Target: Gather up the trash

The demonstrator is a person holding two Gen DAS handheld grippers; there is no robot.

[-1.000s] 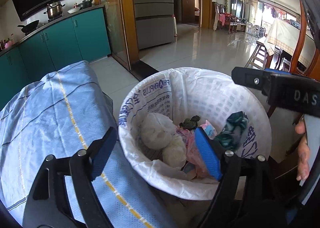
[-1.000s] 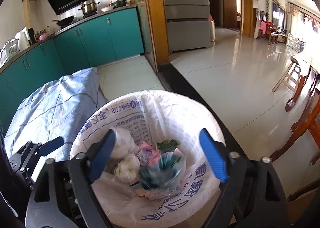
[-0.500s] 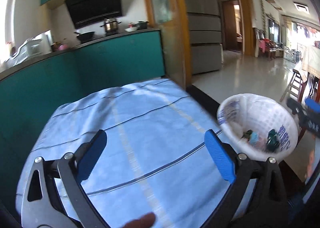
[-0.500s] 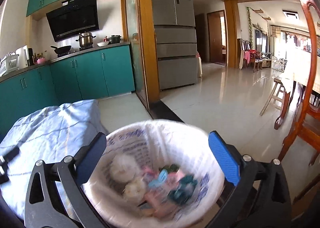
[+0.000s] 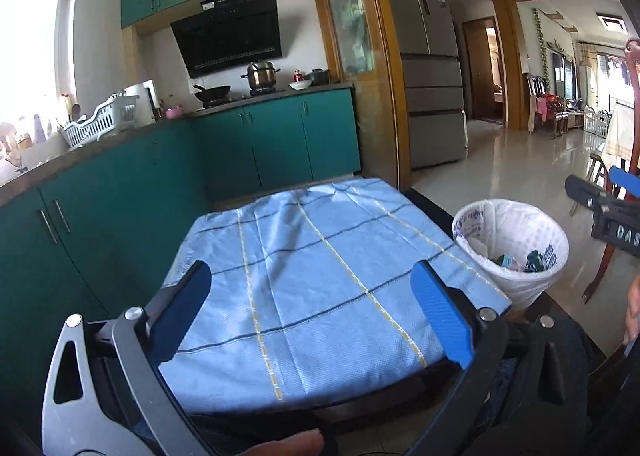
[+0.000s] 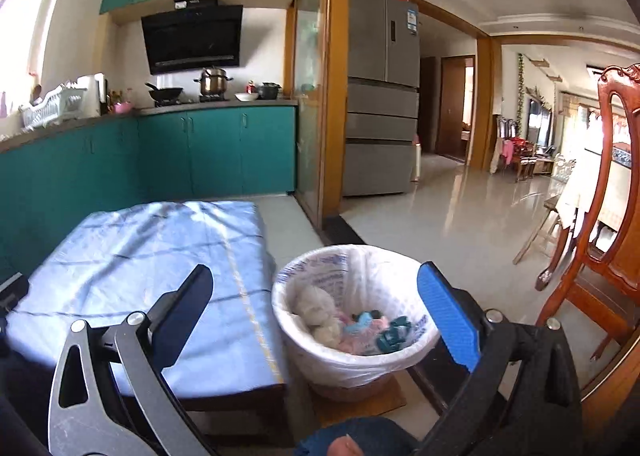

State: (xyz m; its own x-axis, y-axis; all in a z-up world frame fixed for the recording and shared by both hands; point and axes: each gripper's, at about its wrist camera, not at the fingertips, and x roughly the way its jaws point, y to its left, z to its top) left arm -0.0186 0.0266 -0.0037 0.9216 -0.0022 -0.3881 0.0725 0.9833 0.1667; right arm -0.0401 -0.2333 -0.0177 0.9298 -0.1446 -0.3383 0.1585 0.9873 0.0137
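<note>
1. Both grippers have pulled up and away from the trash bin (image 6: 356,316); a second ago they hung right over its rim, and now it sits lower and farther off in both wrist views.
2. The left gripper (image 5: 312,320) has just been opening and now stands spread wide with nothing between its blue pads (image 5: 440,320), over the blue checked tablecloth (image 5: 320,256).
3. The right gripper (image 6: 320,320) has also just been opening; it too is spread and empty, with the bin in front of it.
4. The trash (image 6: 352,324), white wads and pink and teal wrappers, lies inside the white liner of the bin, which stands on the floor just beside the table.
5. I see no litter on the cloth, so the collecting looks finished or nearly so.
</note>
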